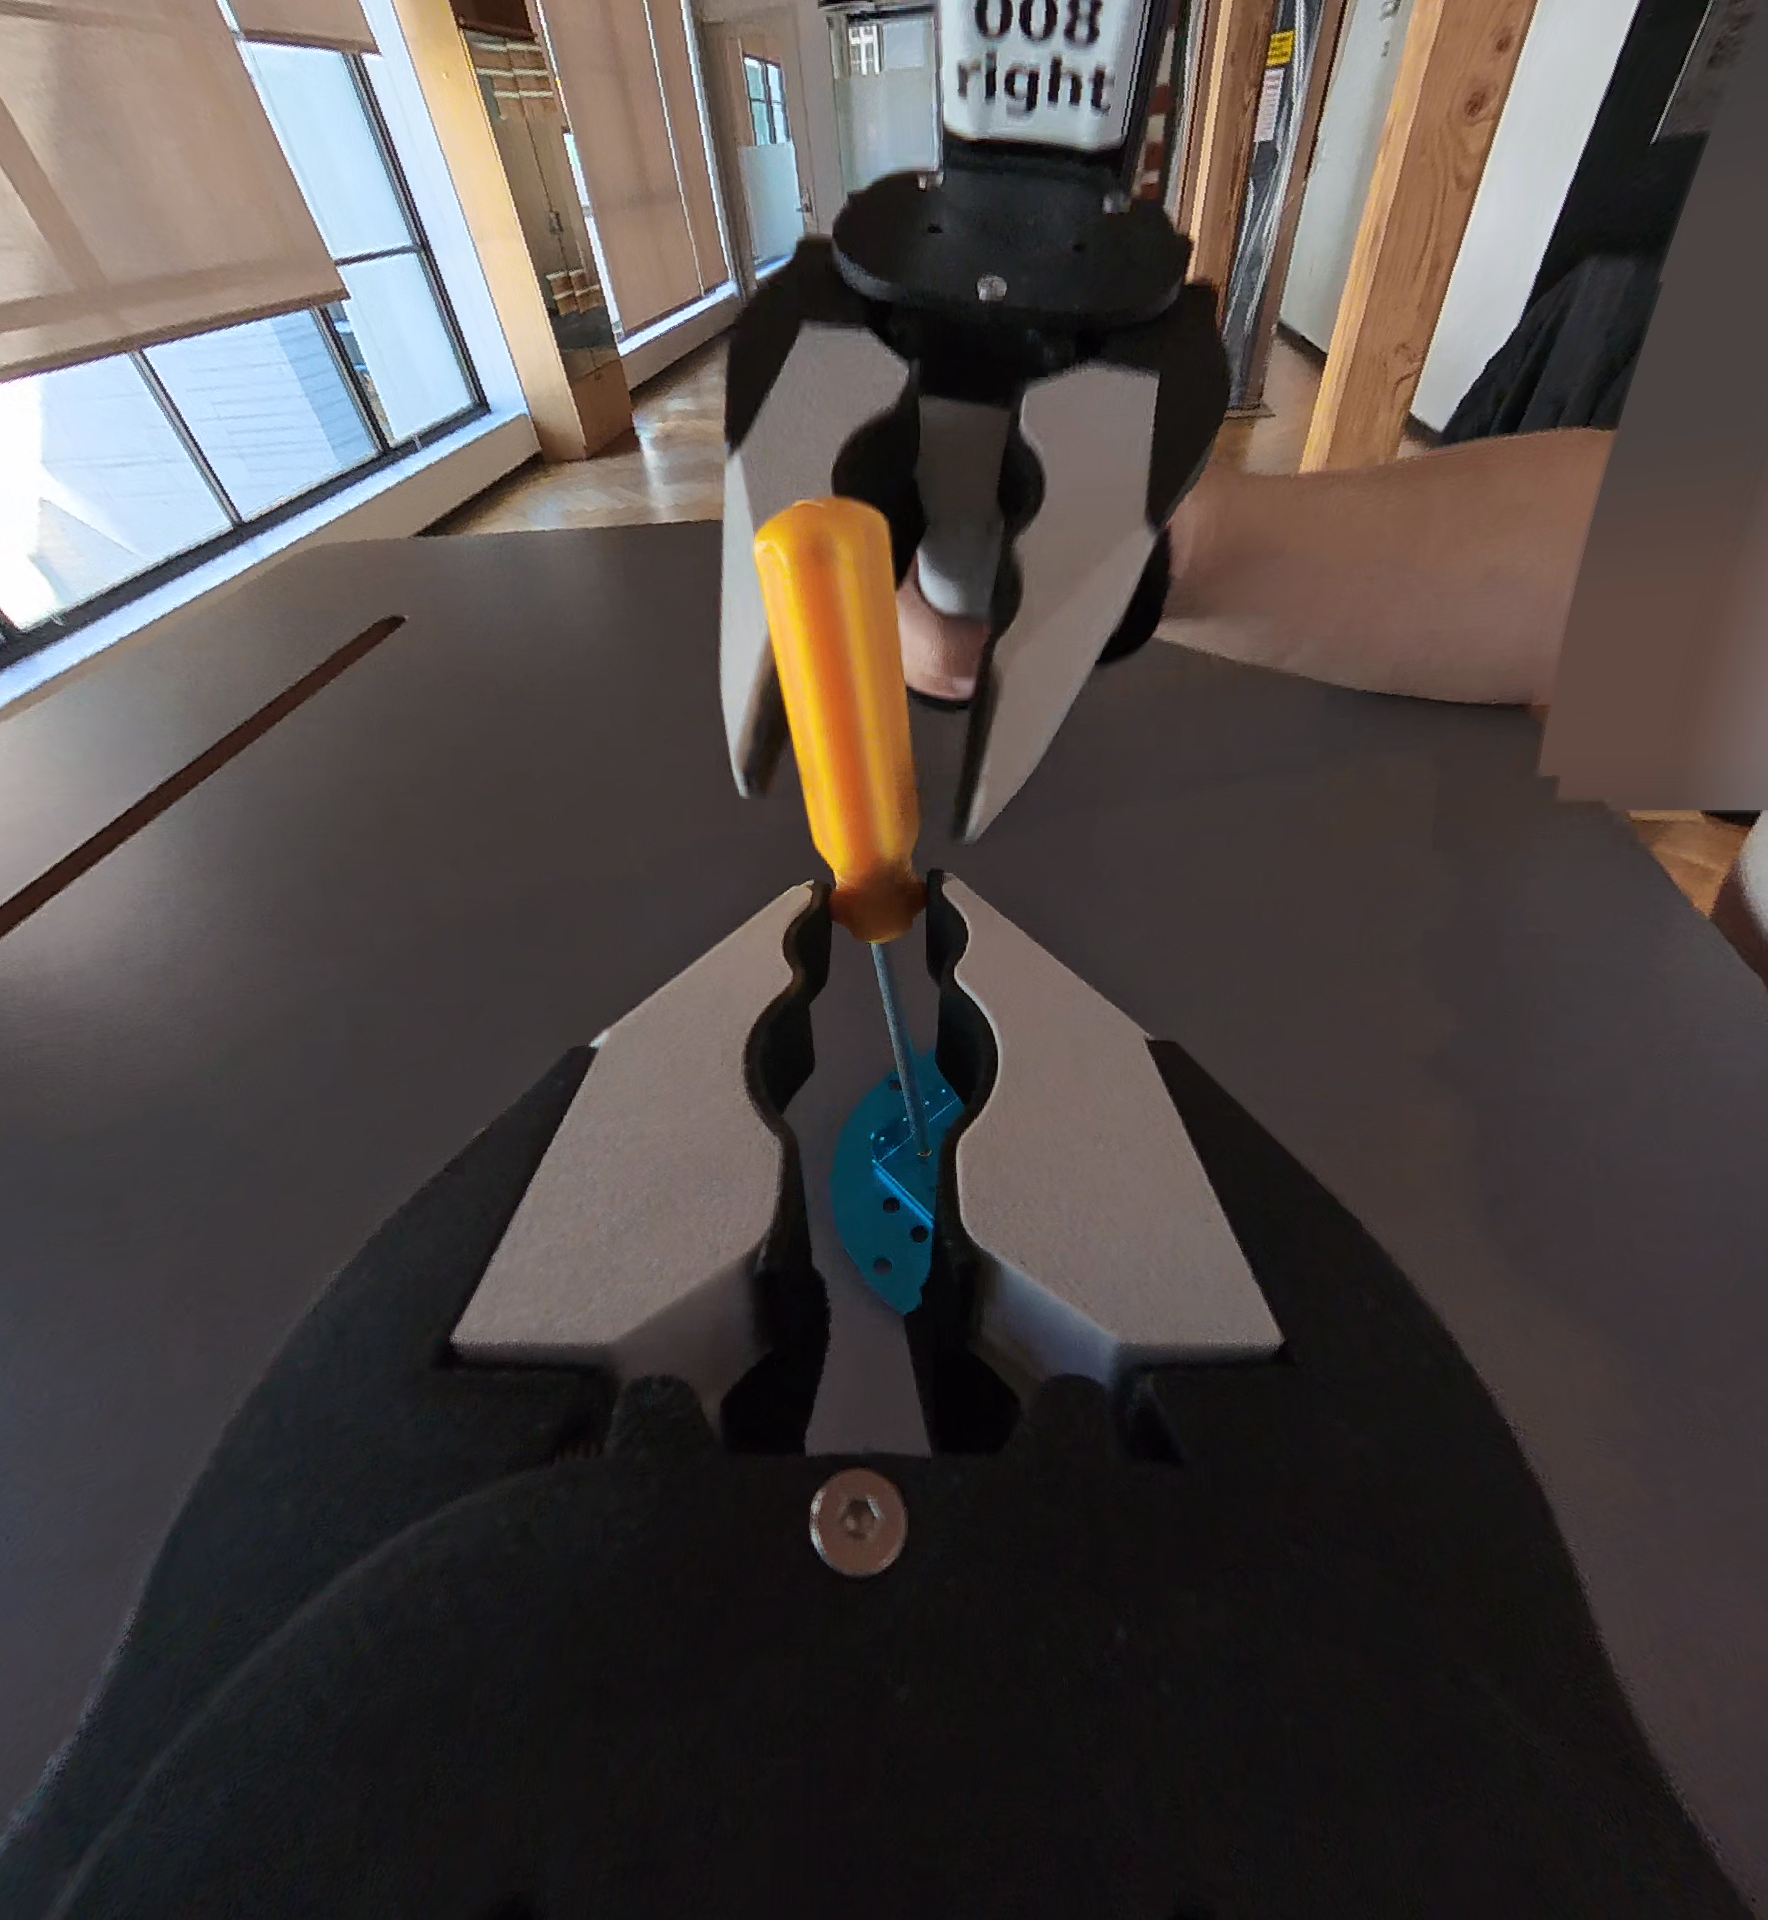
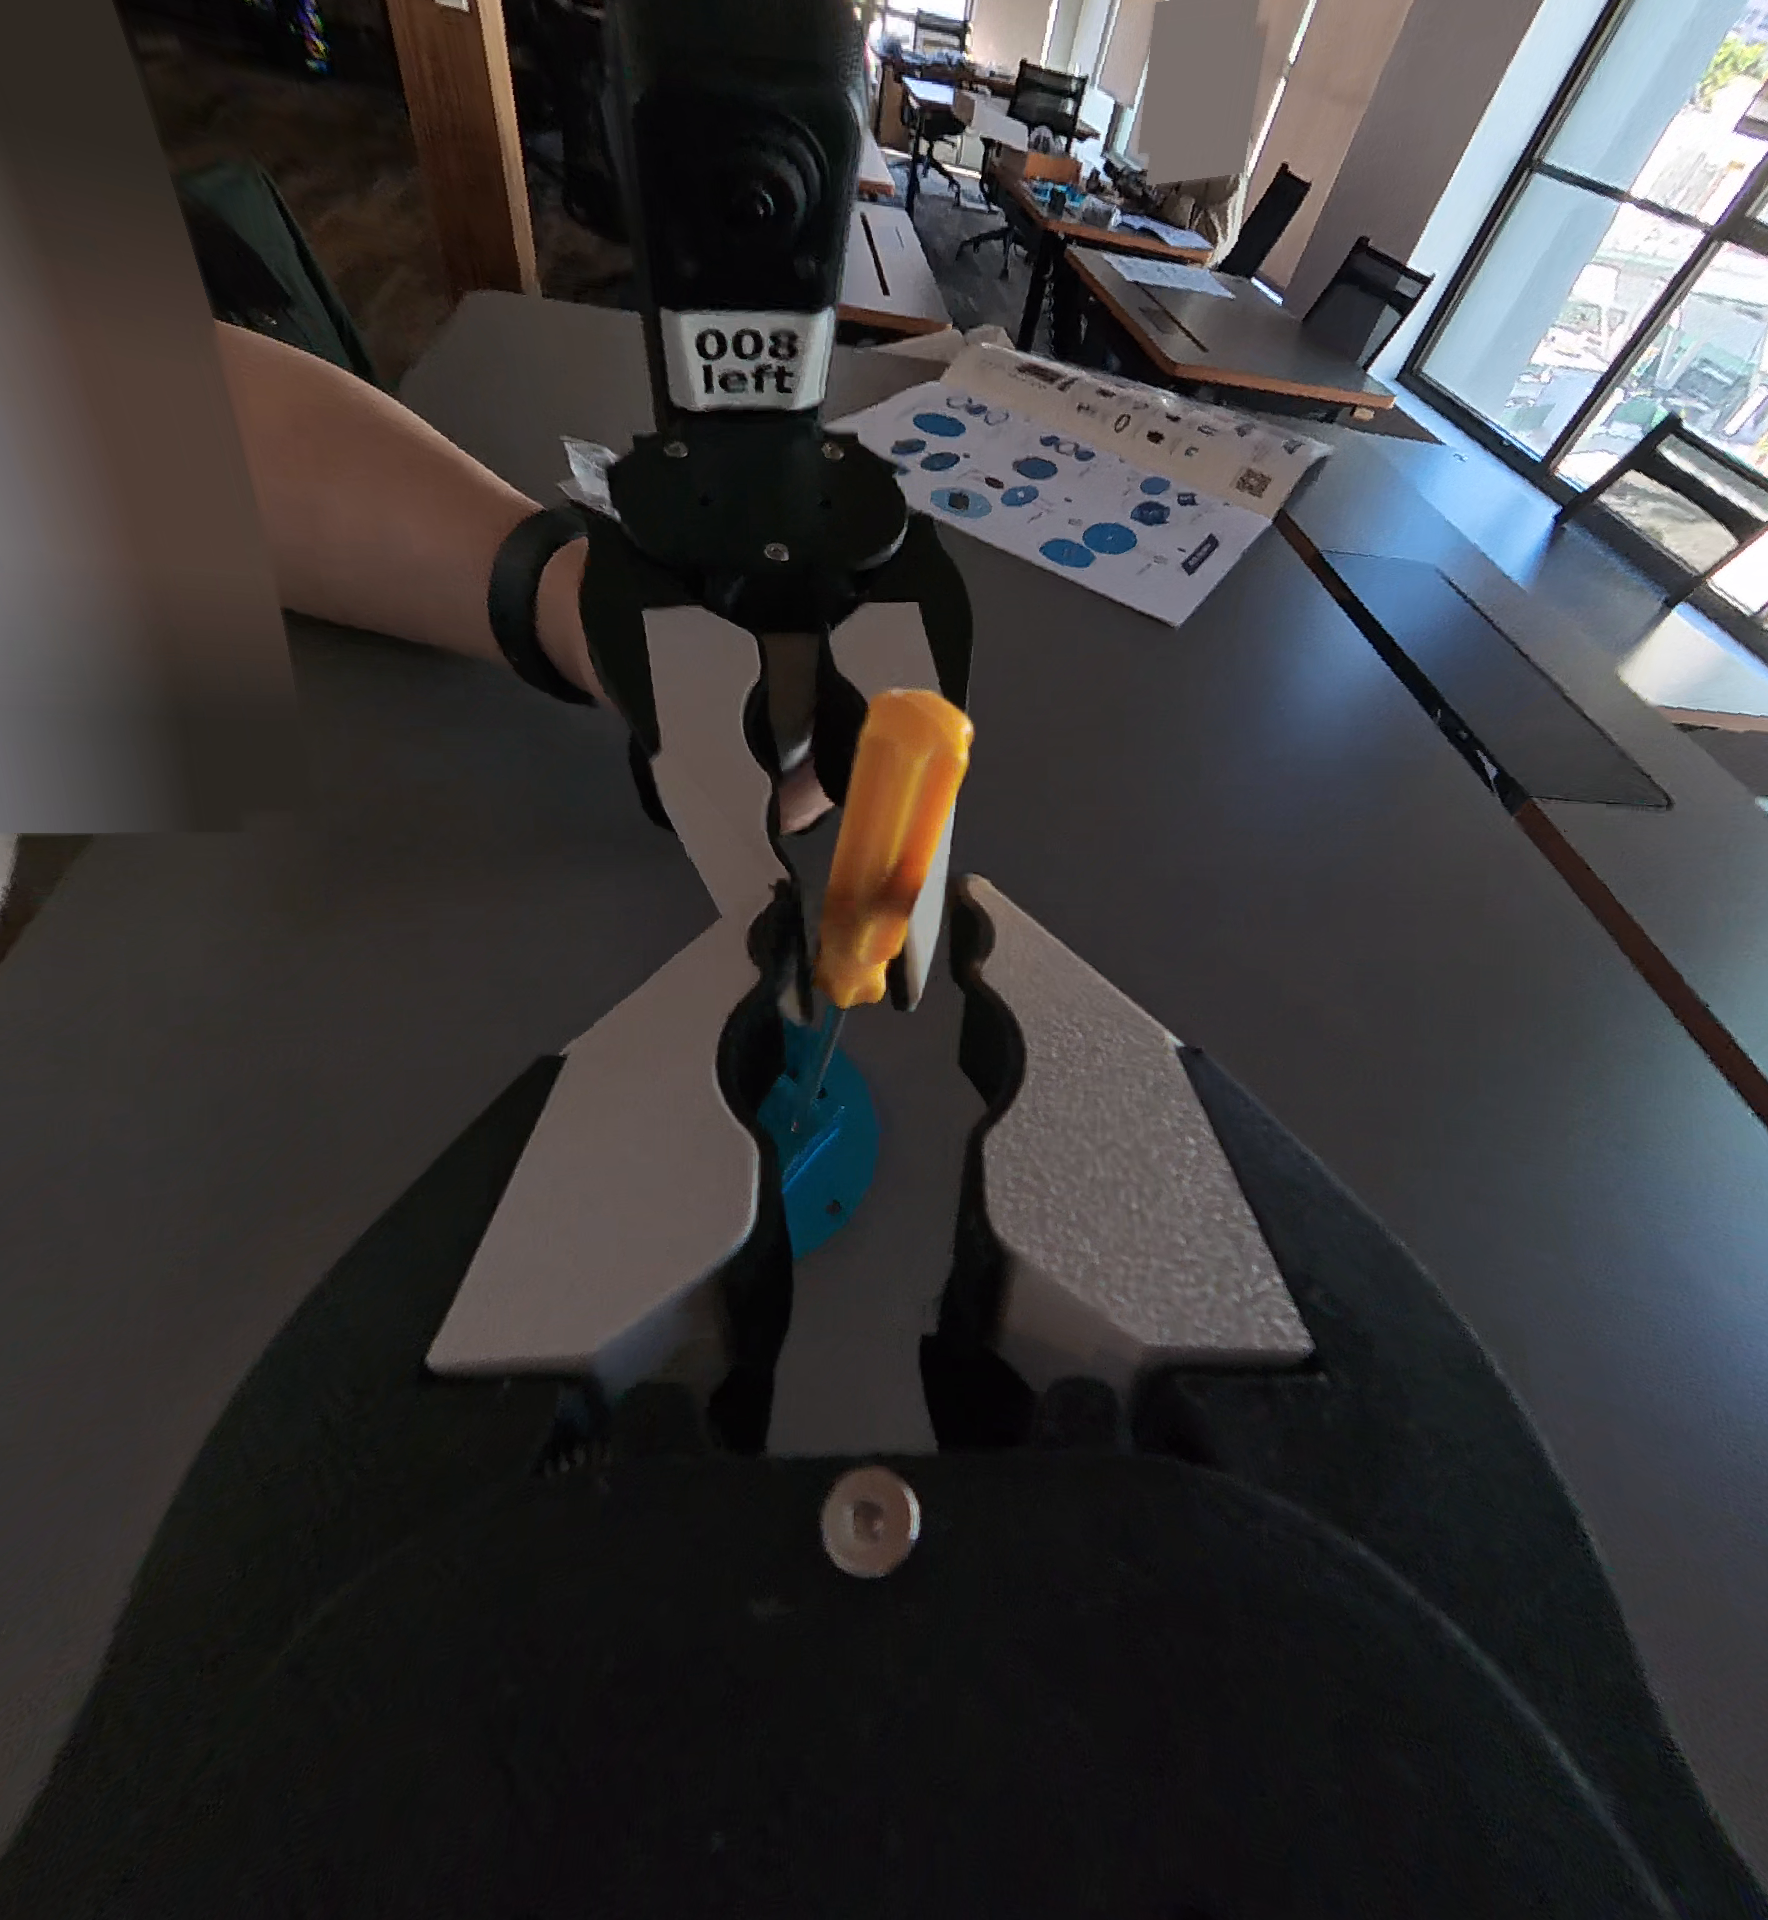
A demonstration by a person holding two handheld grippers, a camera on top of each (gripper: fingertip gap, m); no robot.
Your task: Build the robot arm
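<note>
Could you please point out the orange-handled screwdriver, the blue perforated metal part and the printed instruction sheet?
orange-handled screwdriver (image 1: 838,707): left wrist view, middle of its handle.
blue perforated metal part (image 1: 885,1210): left wrist view, its flat holed face.
printed instruction sheet (image 2: 1088,499): right wrist view, centre of the page.

A white label (image 1: 1031,68) with bold black print, a number above a short word, is stuck on the black body of the right tongs (image 1: 859,810). A like label (image 2: 745,358) sits on the body of the left tongs (image 2: 849,987) (the pair clamping the orange screwdriver (image 2: 890,831)). On the tabletop (image 2: 1275,935) beyond lies a white printed sheet (image 2: 1088,488) with blue pictures, small print and a square code, too small to read. A yellow sign (image 1: 1278,47) far off is likewise unreadable.
</note>
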